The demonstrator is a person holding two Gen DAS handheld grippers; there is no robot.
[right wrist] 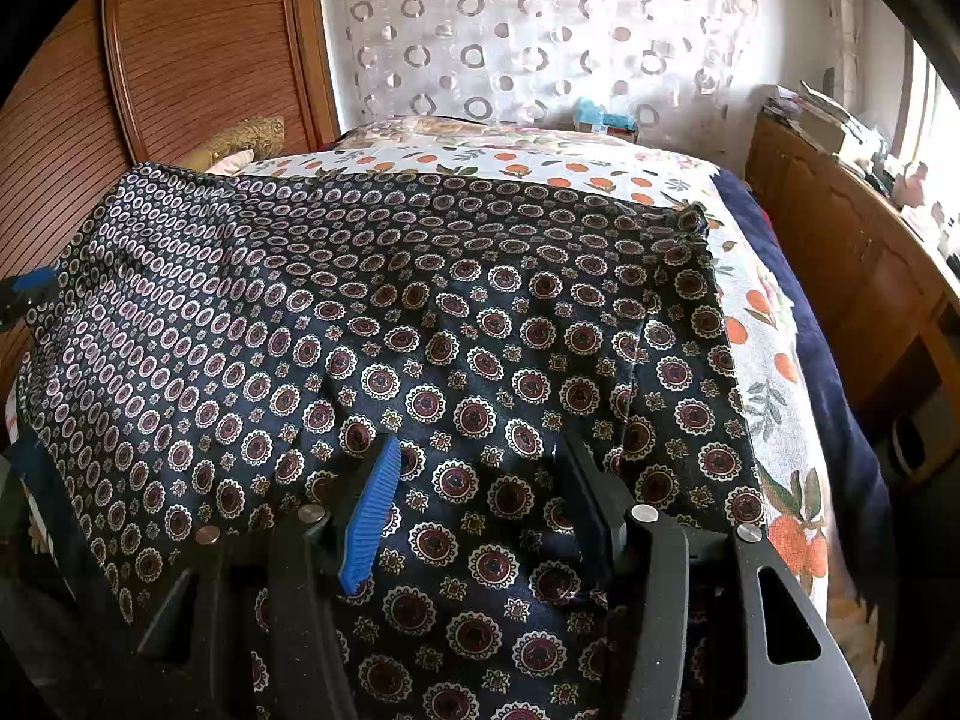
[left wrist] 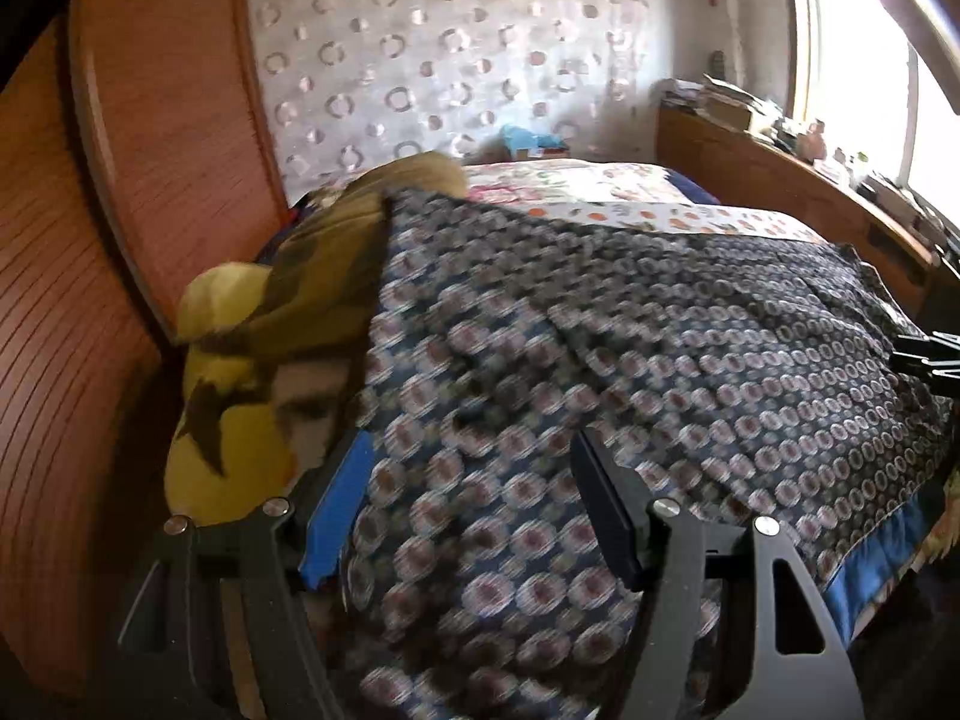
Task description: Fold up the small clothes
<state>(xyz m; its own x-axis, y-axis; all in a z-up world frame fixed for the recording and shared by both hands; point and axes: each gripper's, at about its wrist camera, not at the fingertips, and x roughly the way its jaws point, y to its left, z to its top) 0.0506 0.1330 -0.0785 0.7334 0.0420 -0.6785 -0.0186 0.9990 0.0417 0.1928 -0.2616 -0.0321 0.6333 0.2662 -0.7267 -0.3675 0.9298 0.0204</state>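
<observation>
A dark medallion-print garment [right wrist: 372, 312] lies spread across the bed [right wrist: 774, 372], its long axis running left to right. At its left end the left gripper [left wrist: 474, 468] hovers with jaws spread, nothing between them. Toward its right end the right gripper [right wrist: 480, 480] hangs close over the near hem, also spread, pinching nothing.

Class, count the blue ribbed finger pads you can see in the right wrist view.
2: one on the right gripper's near finger, one at the far left edge. Others may be hidden.
</observation>
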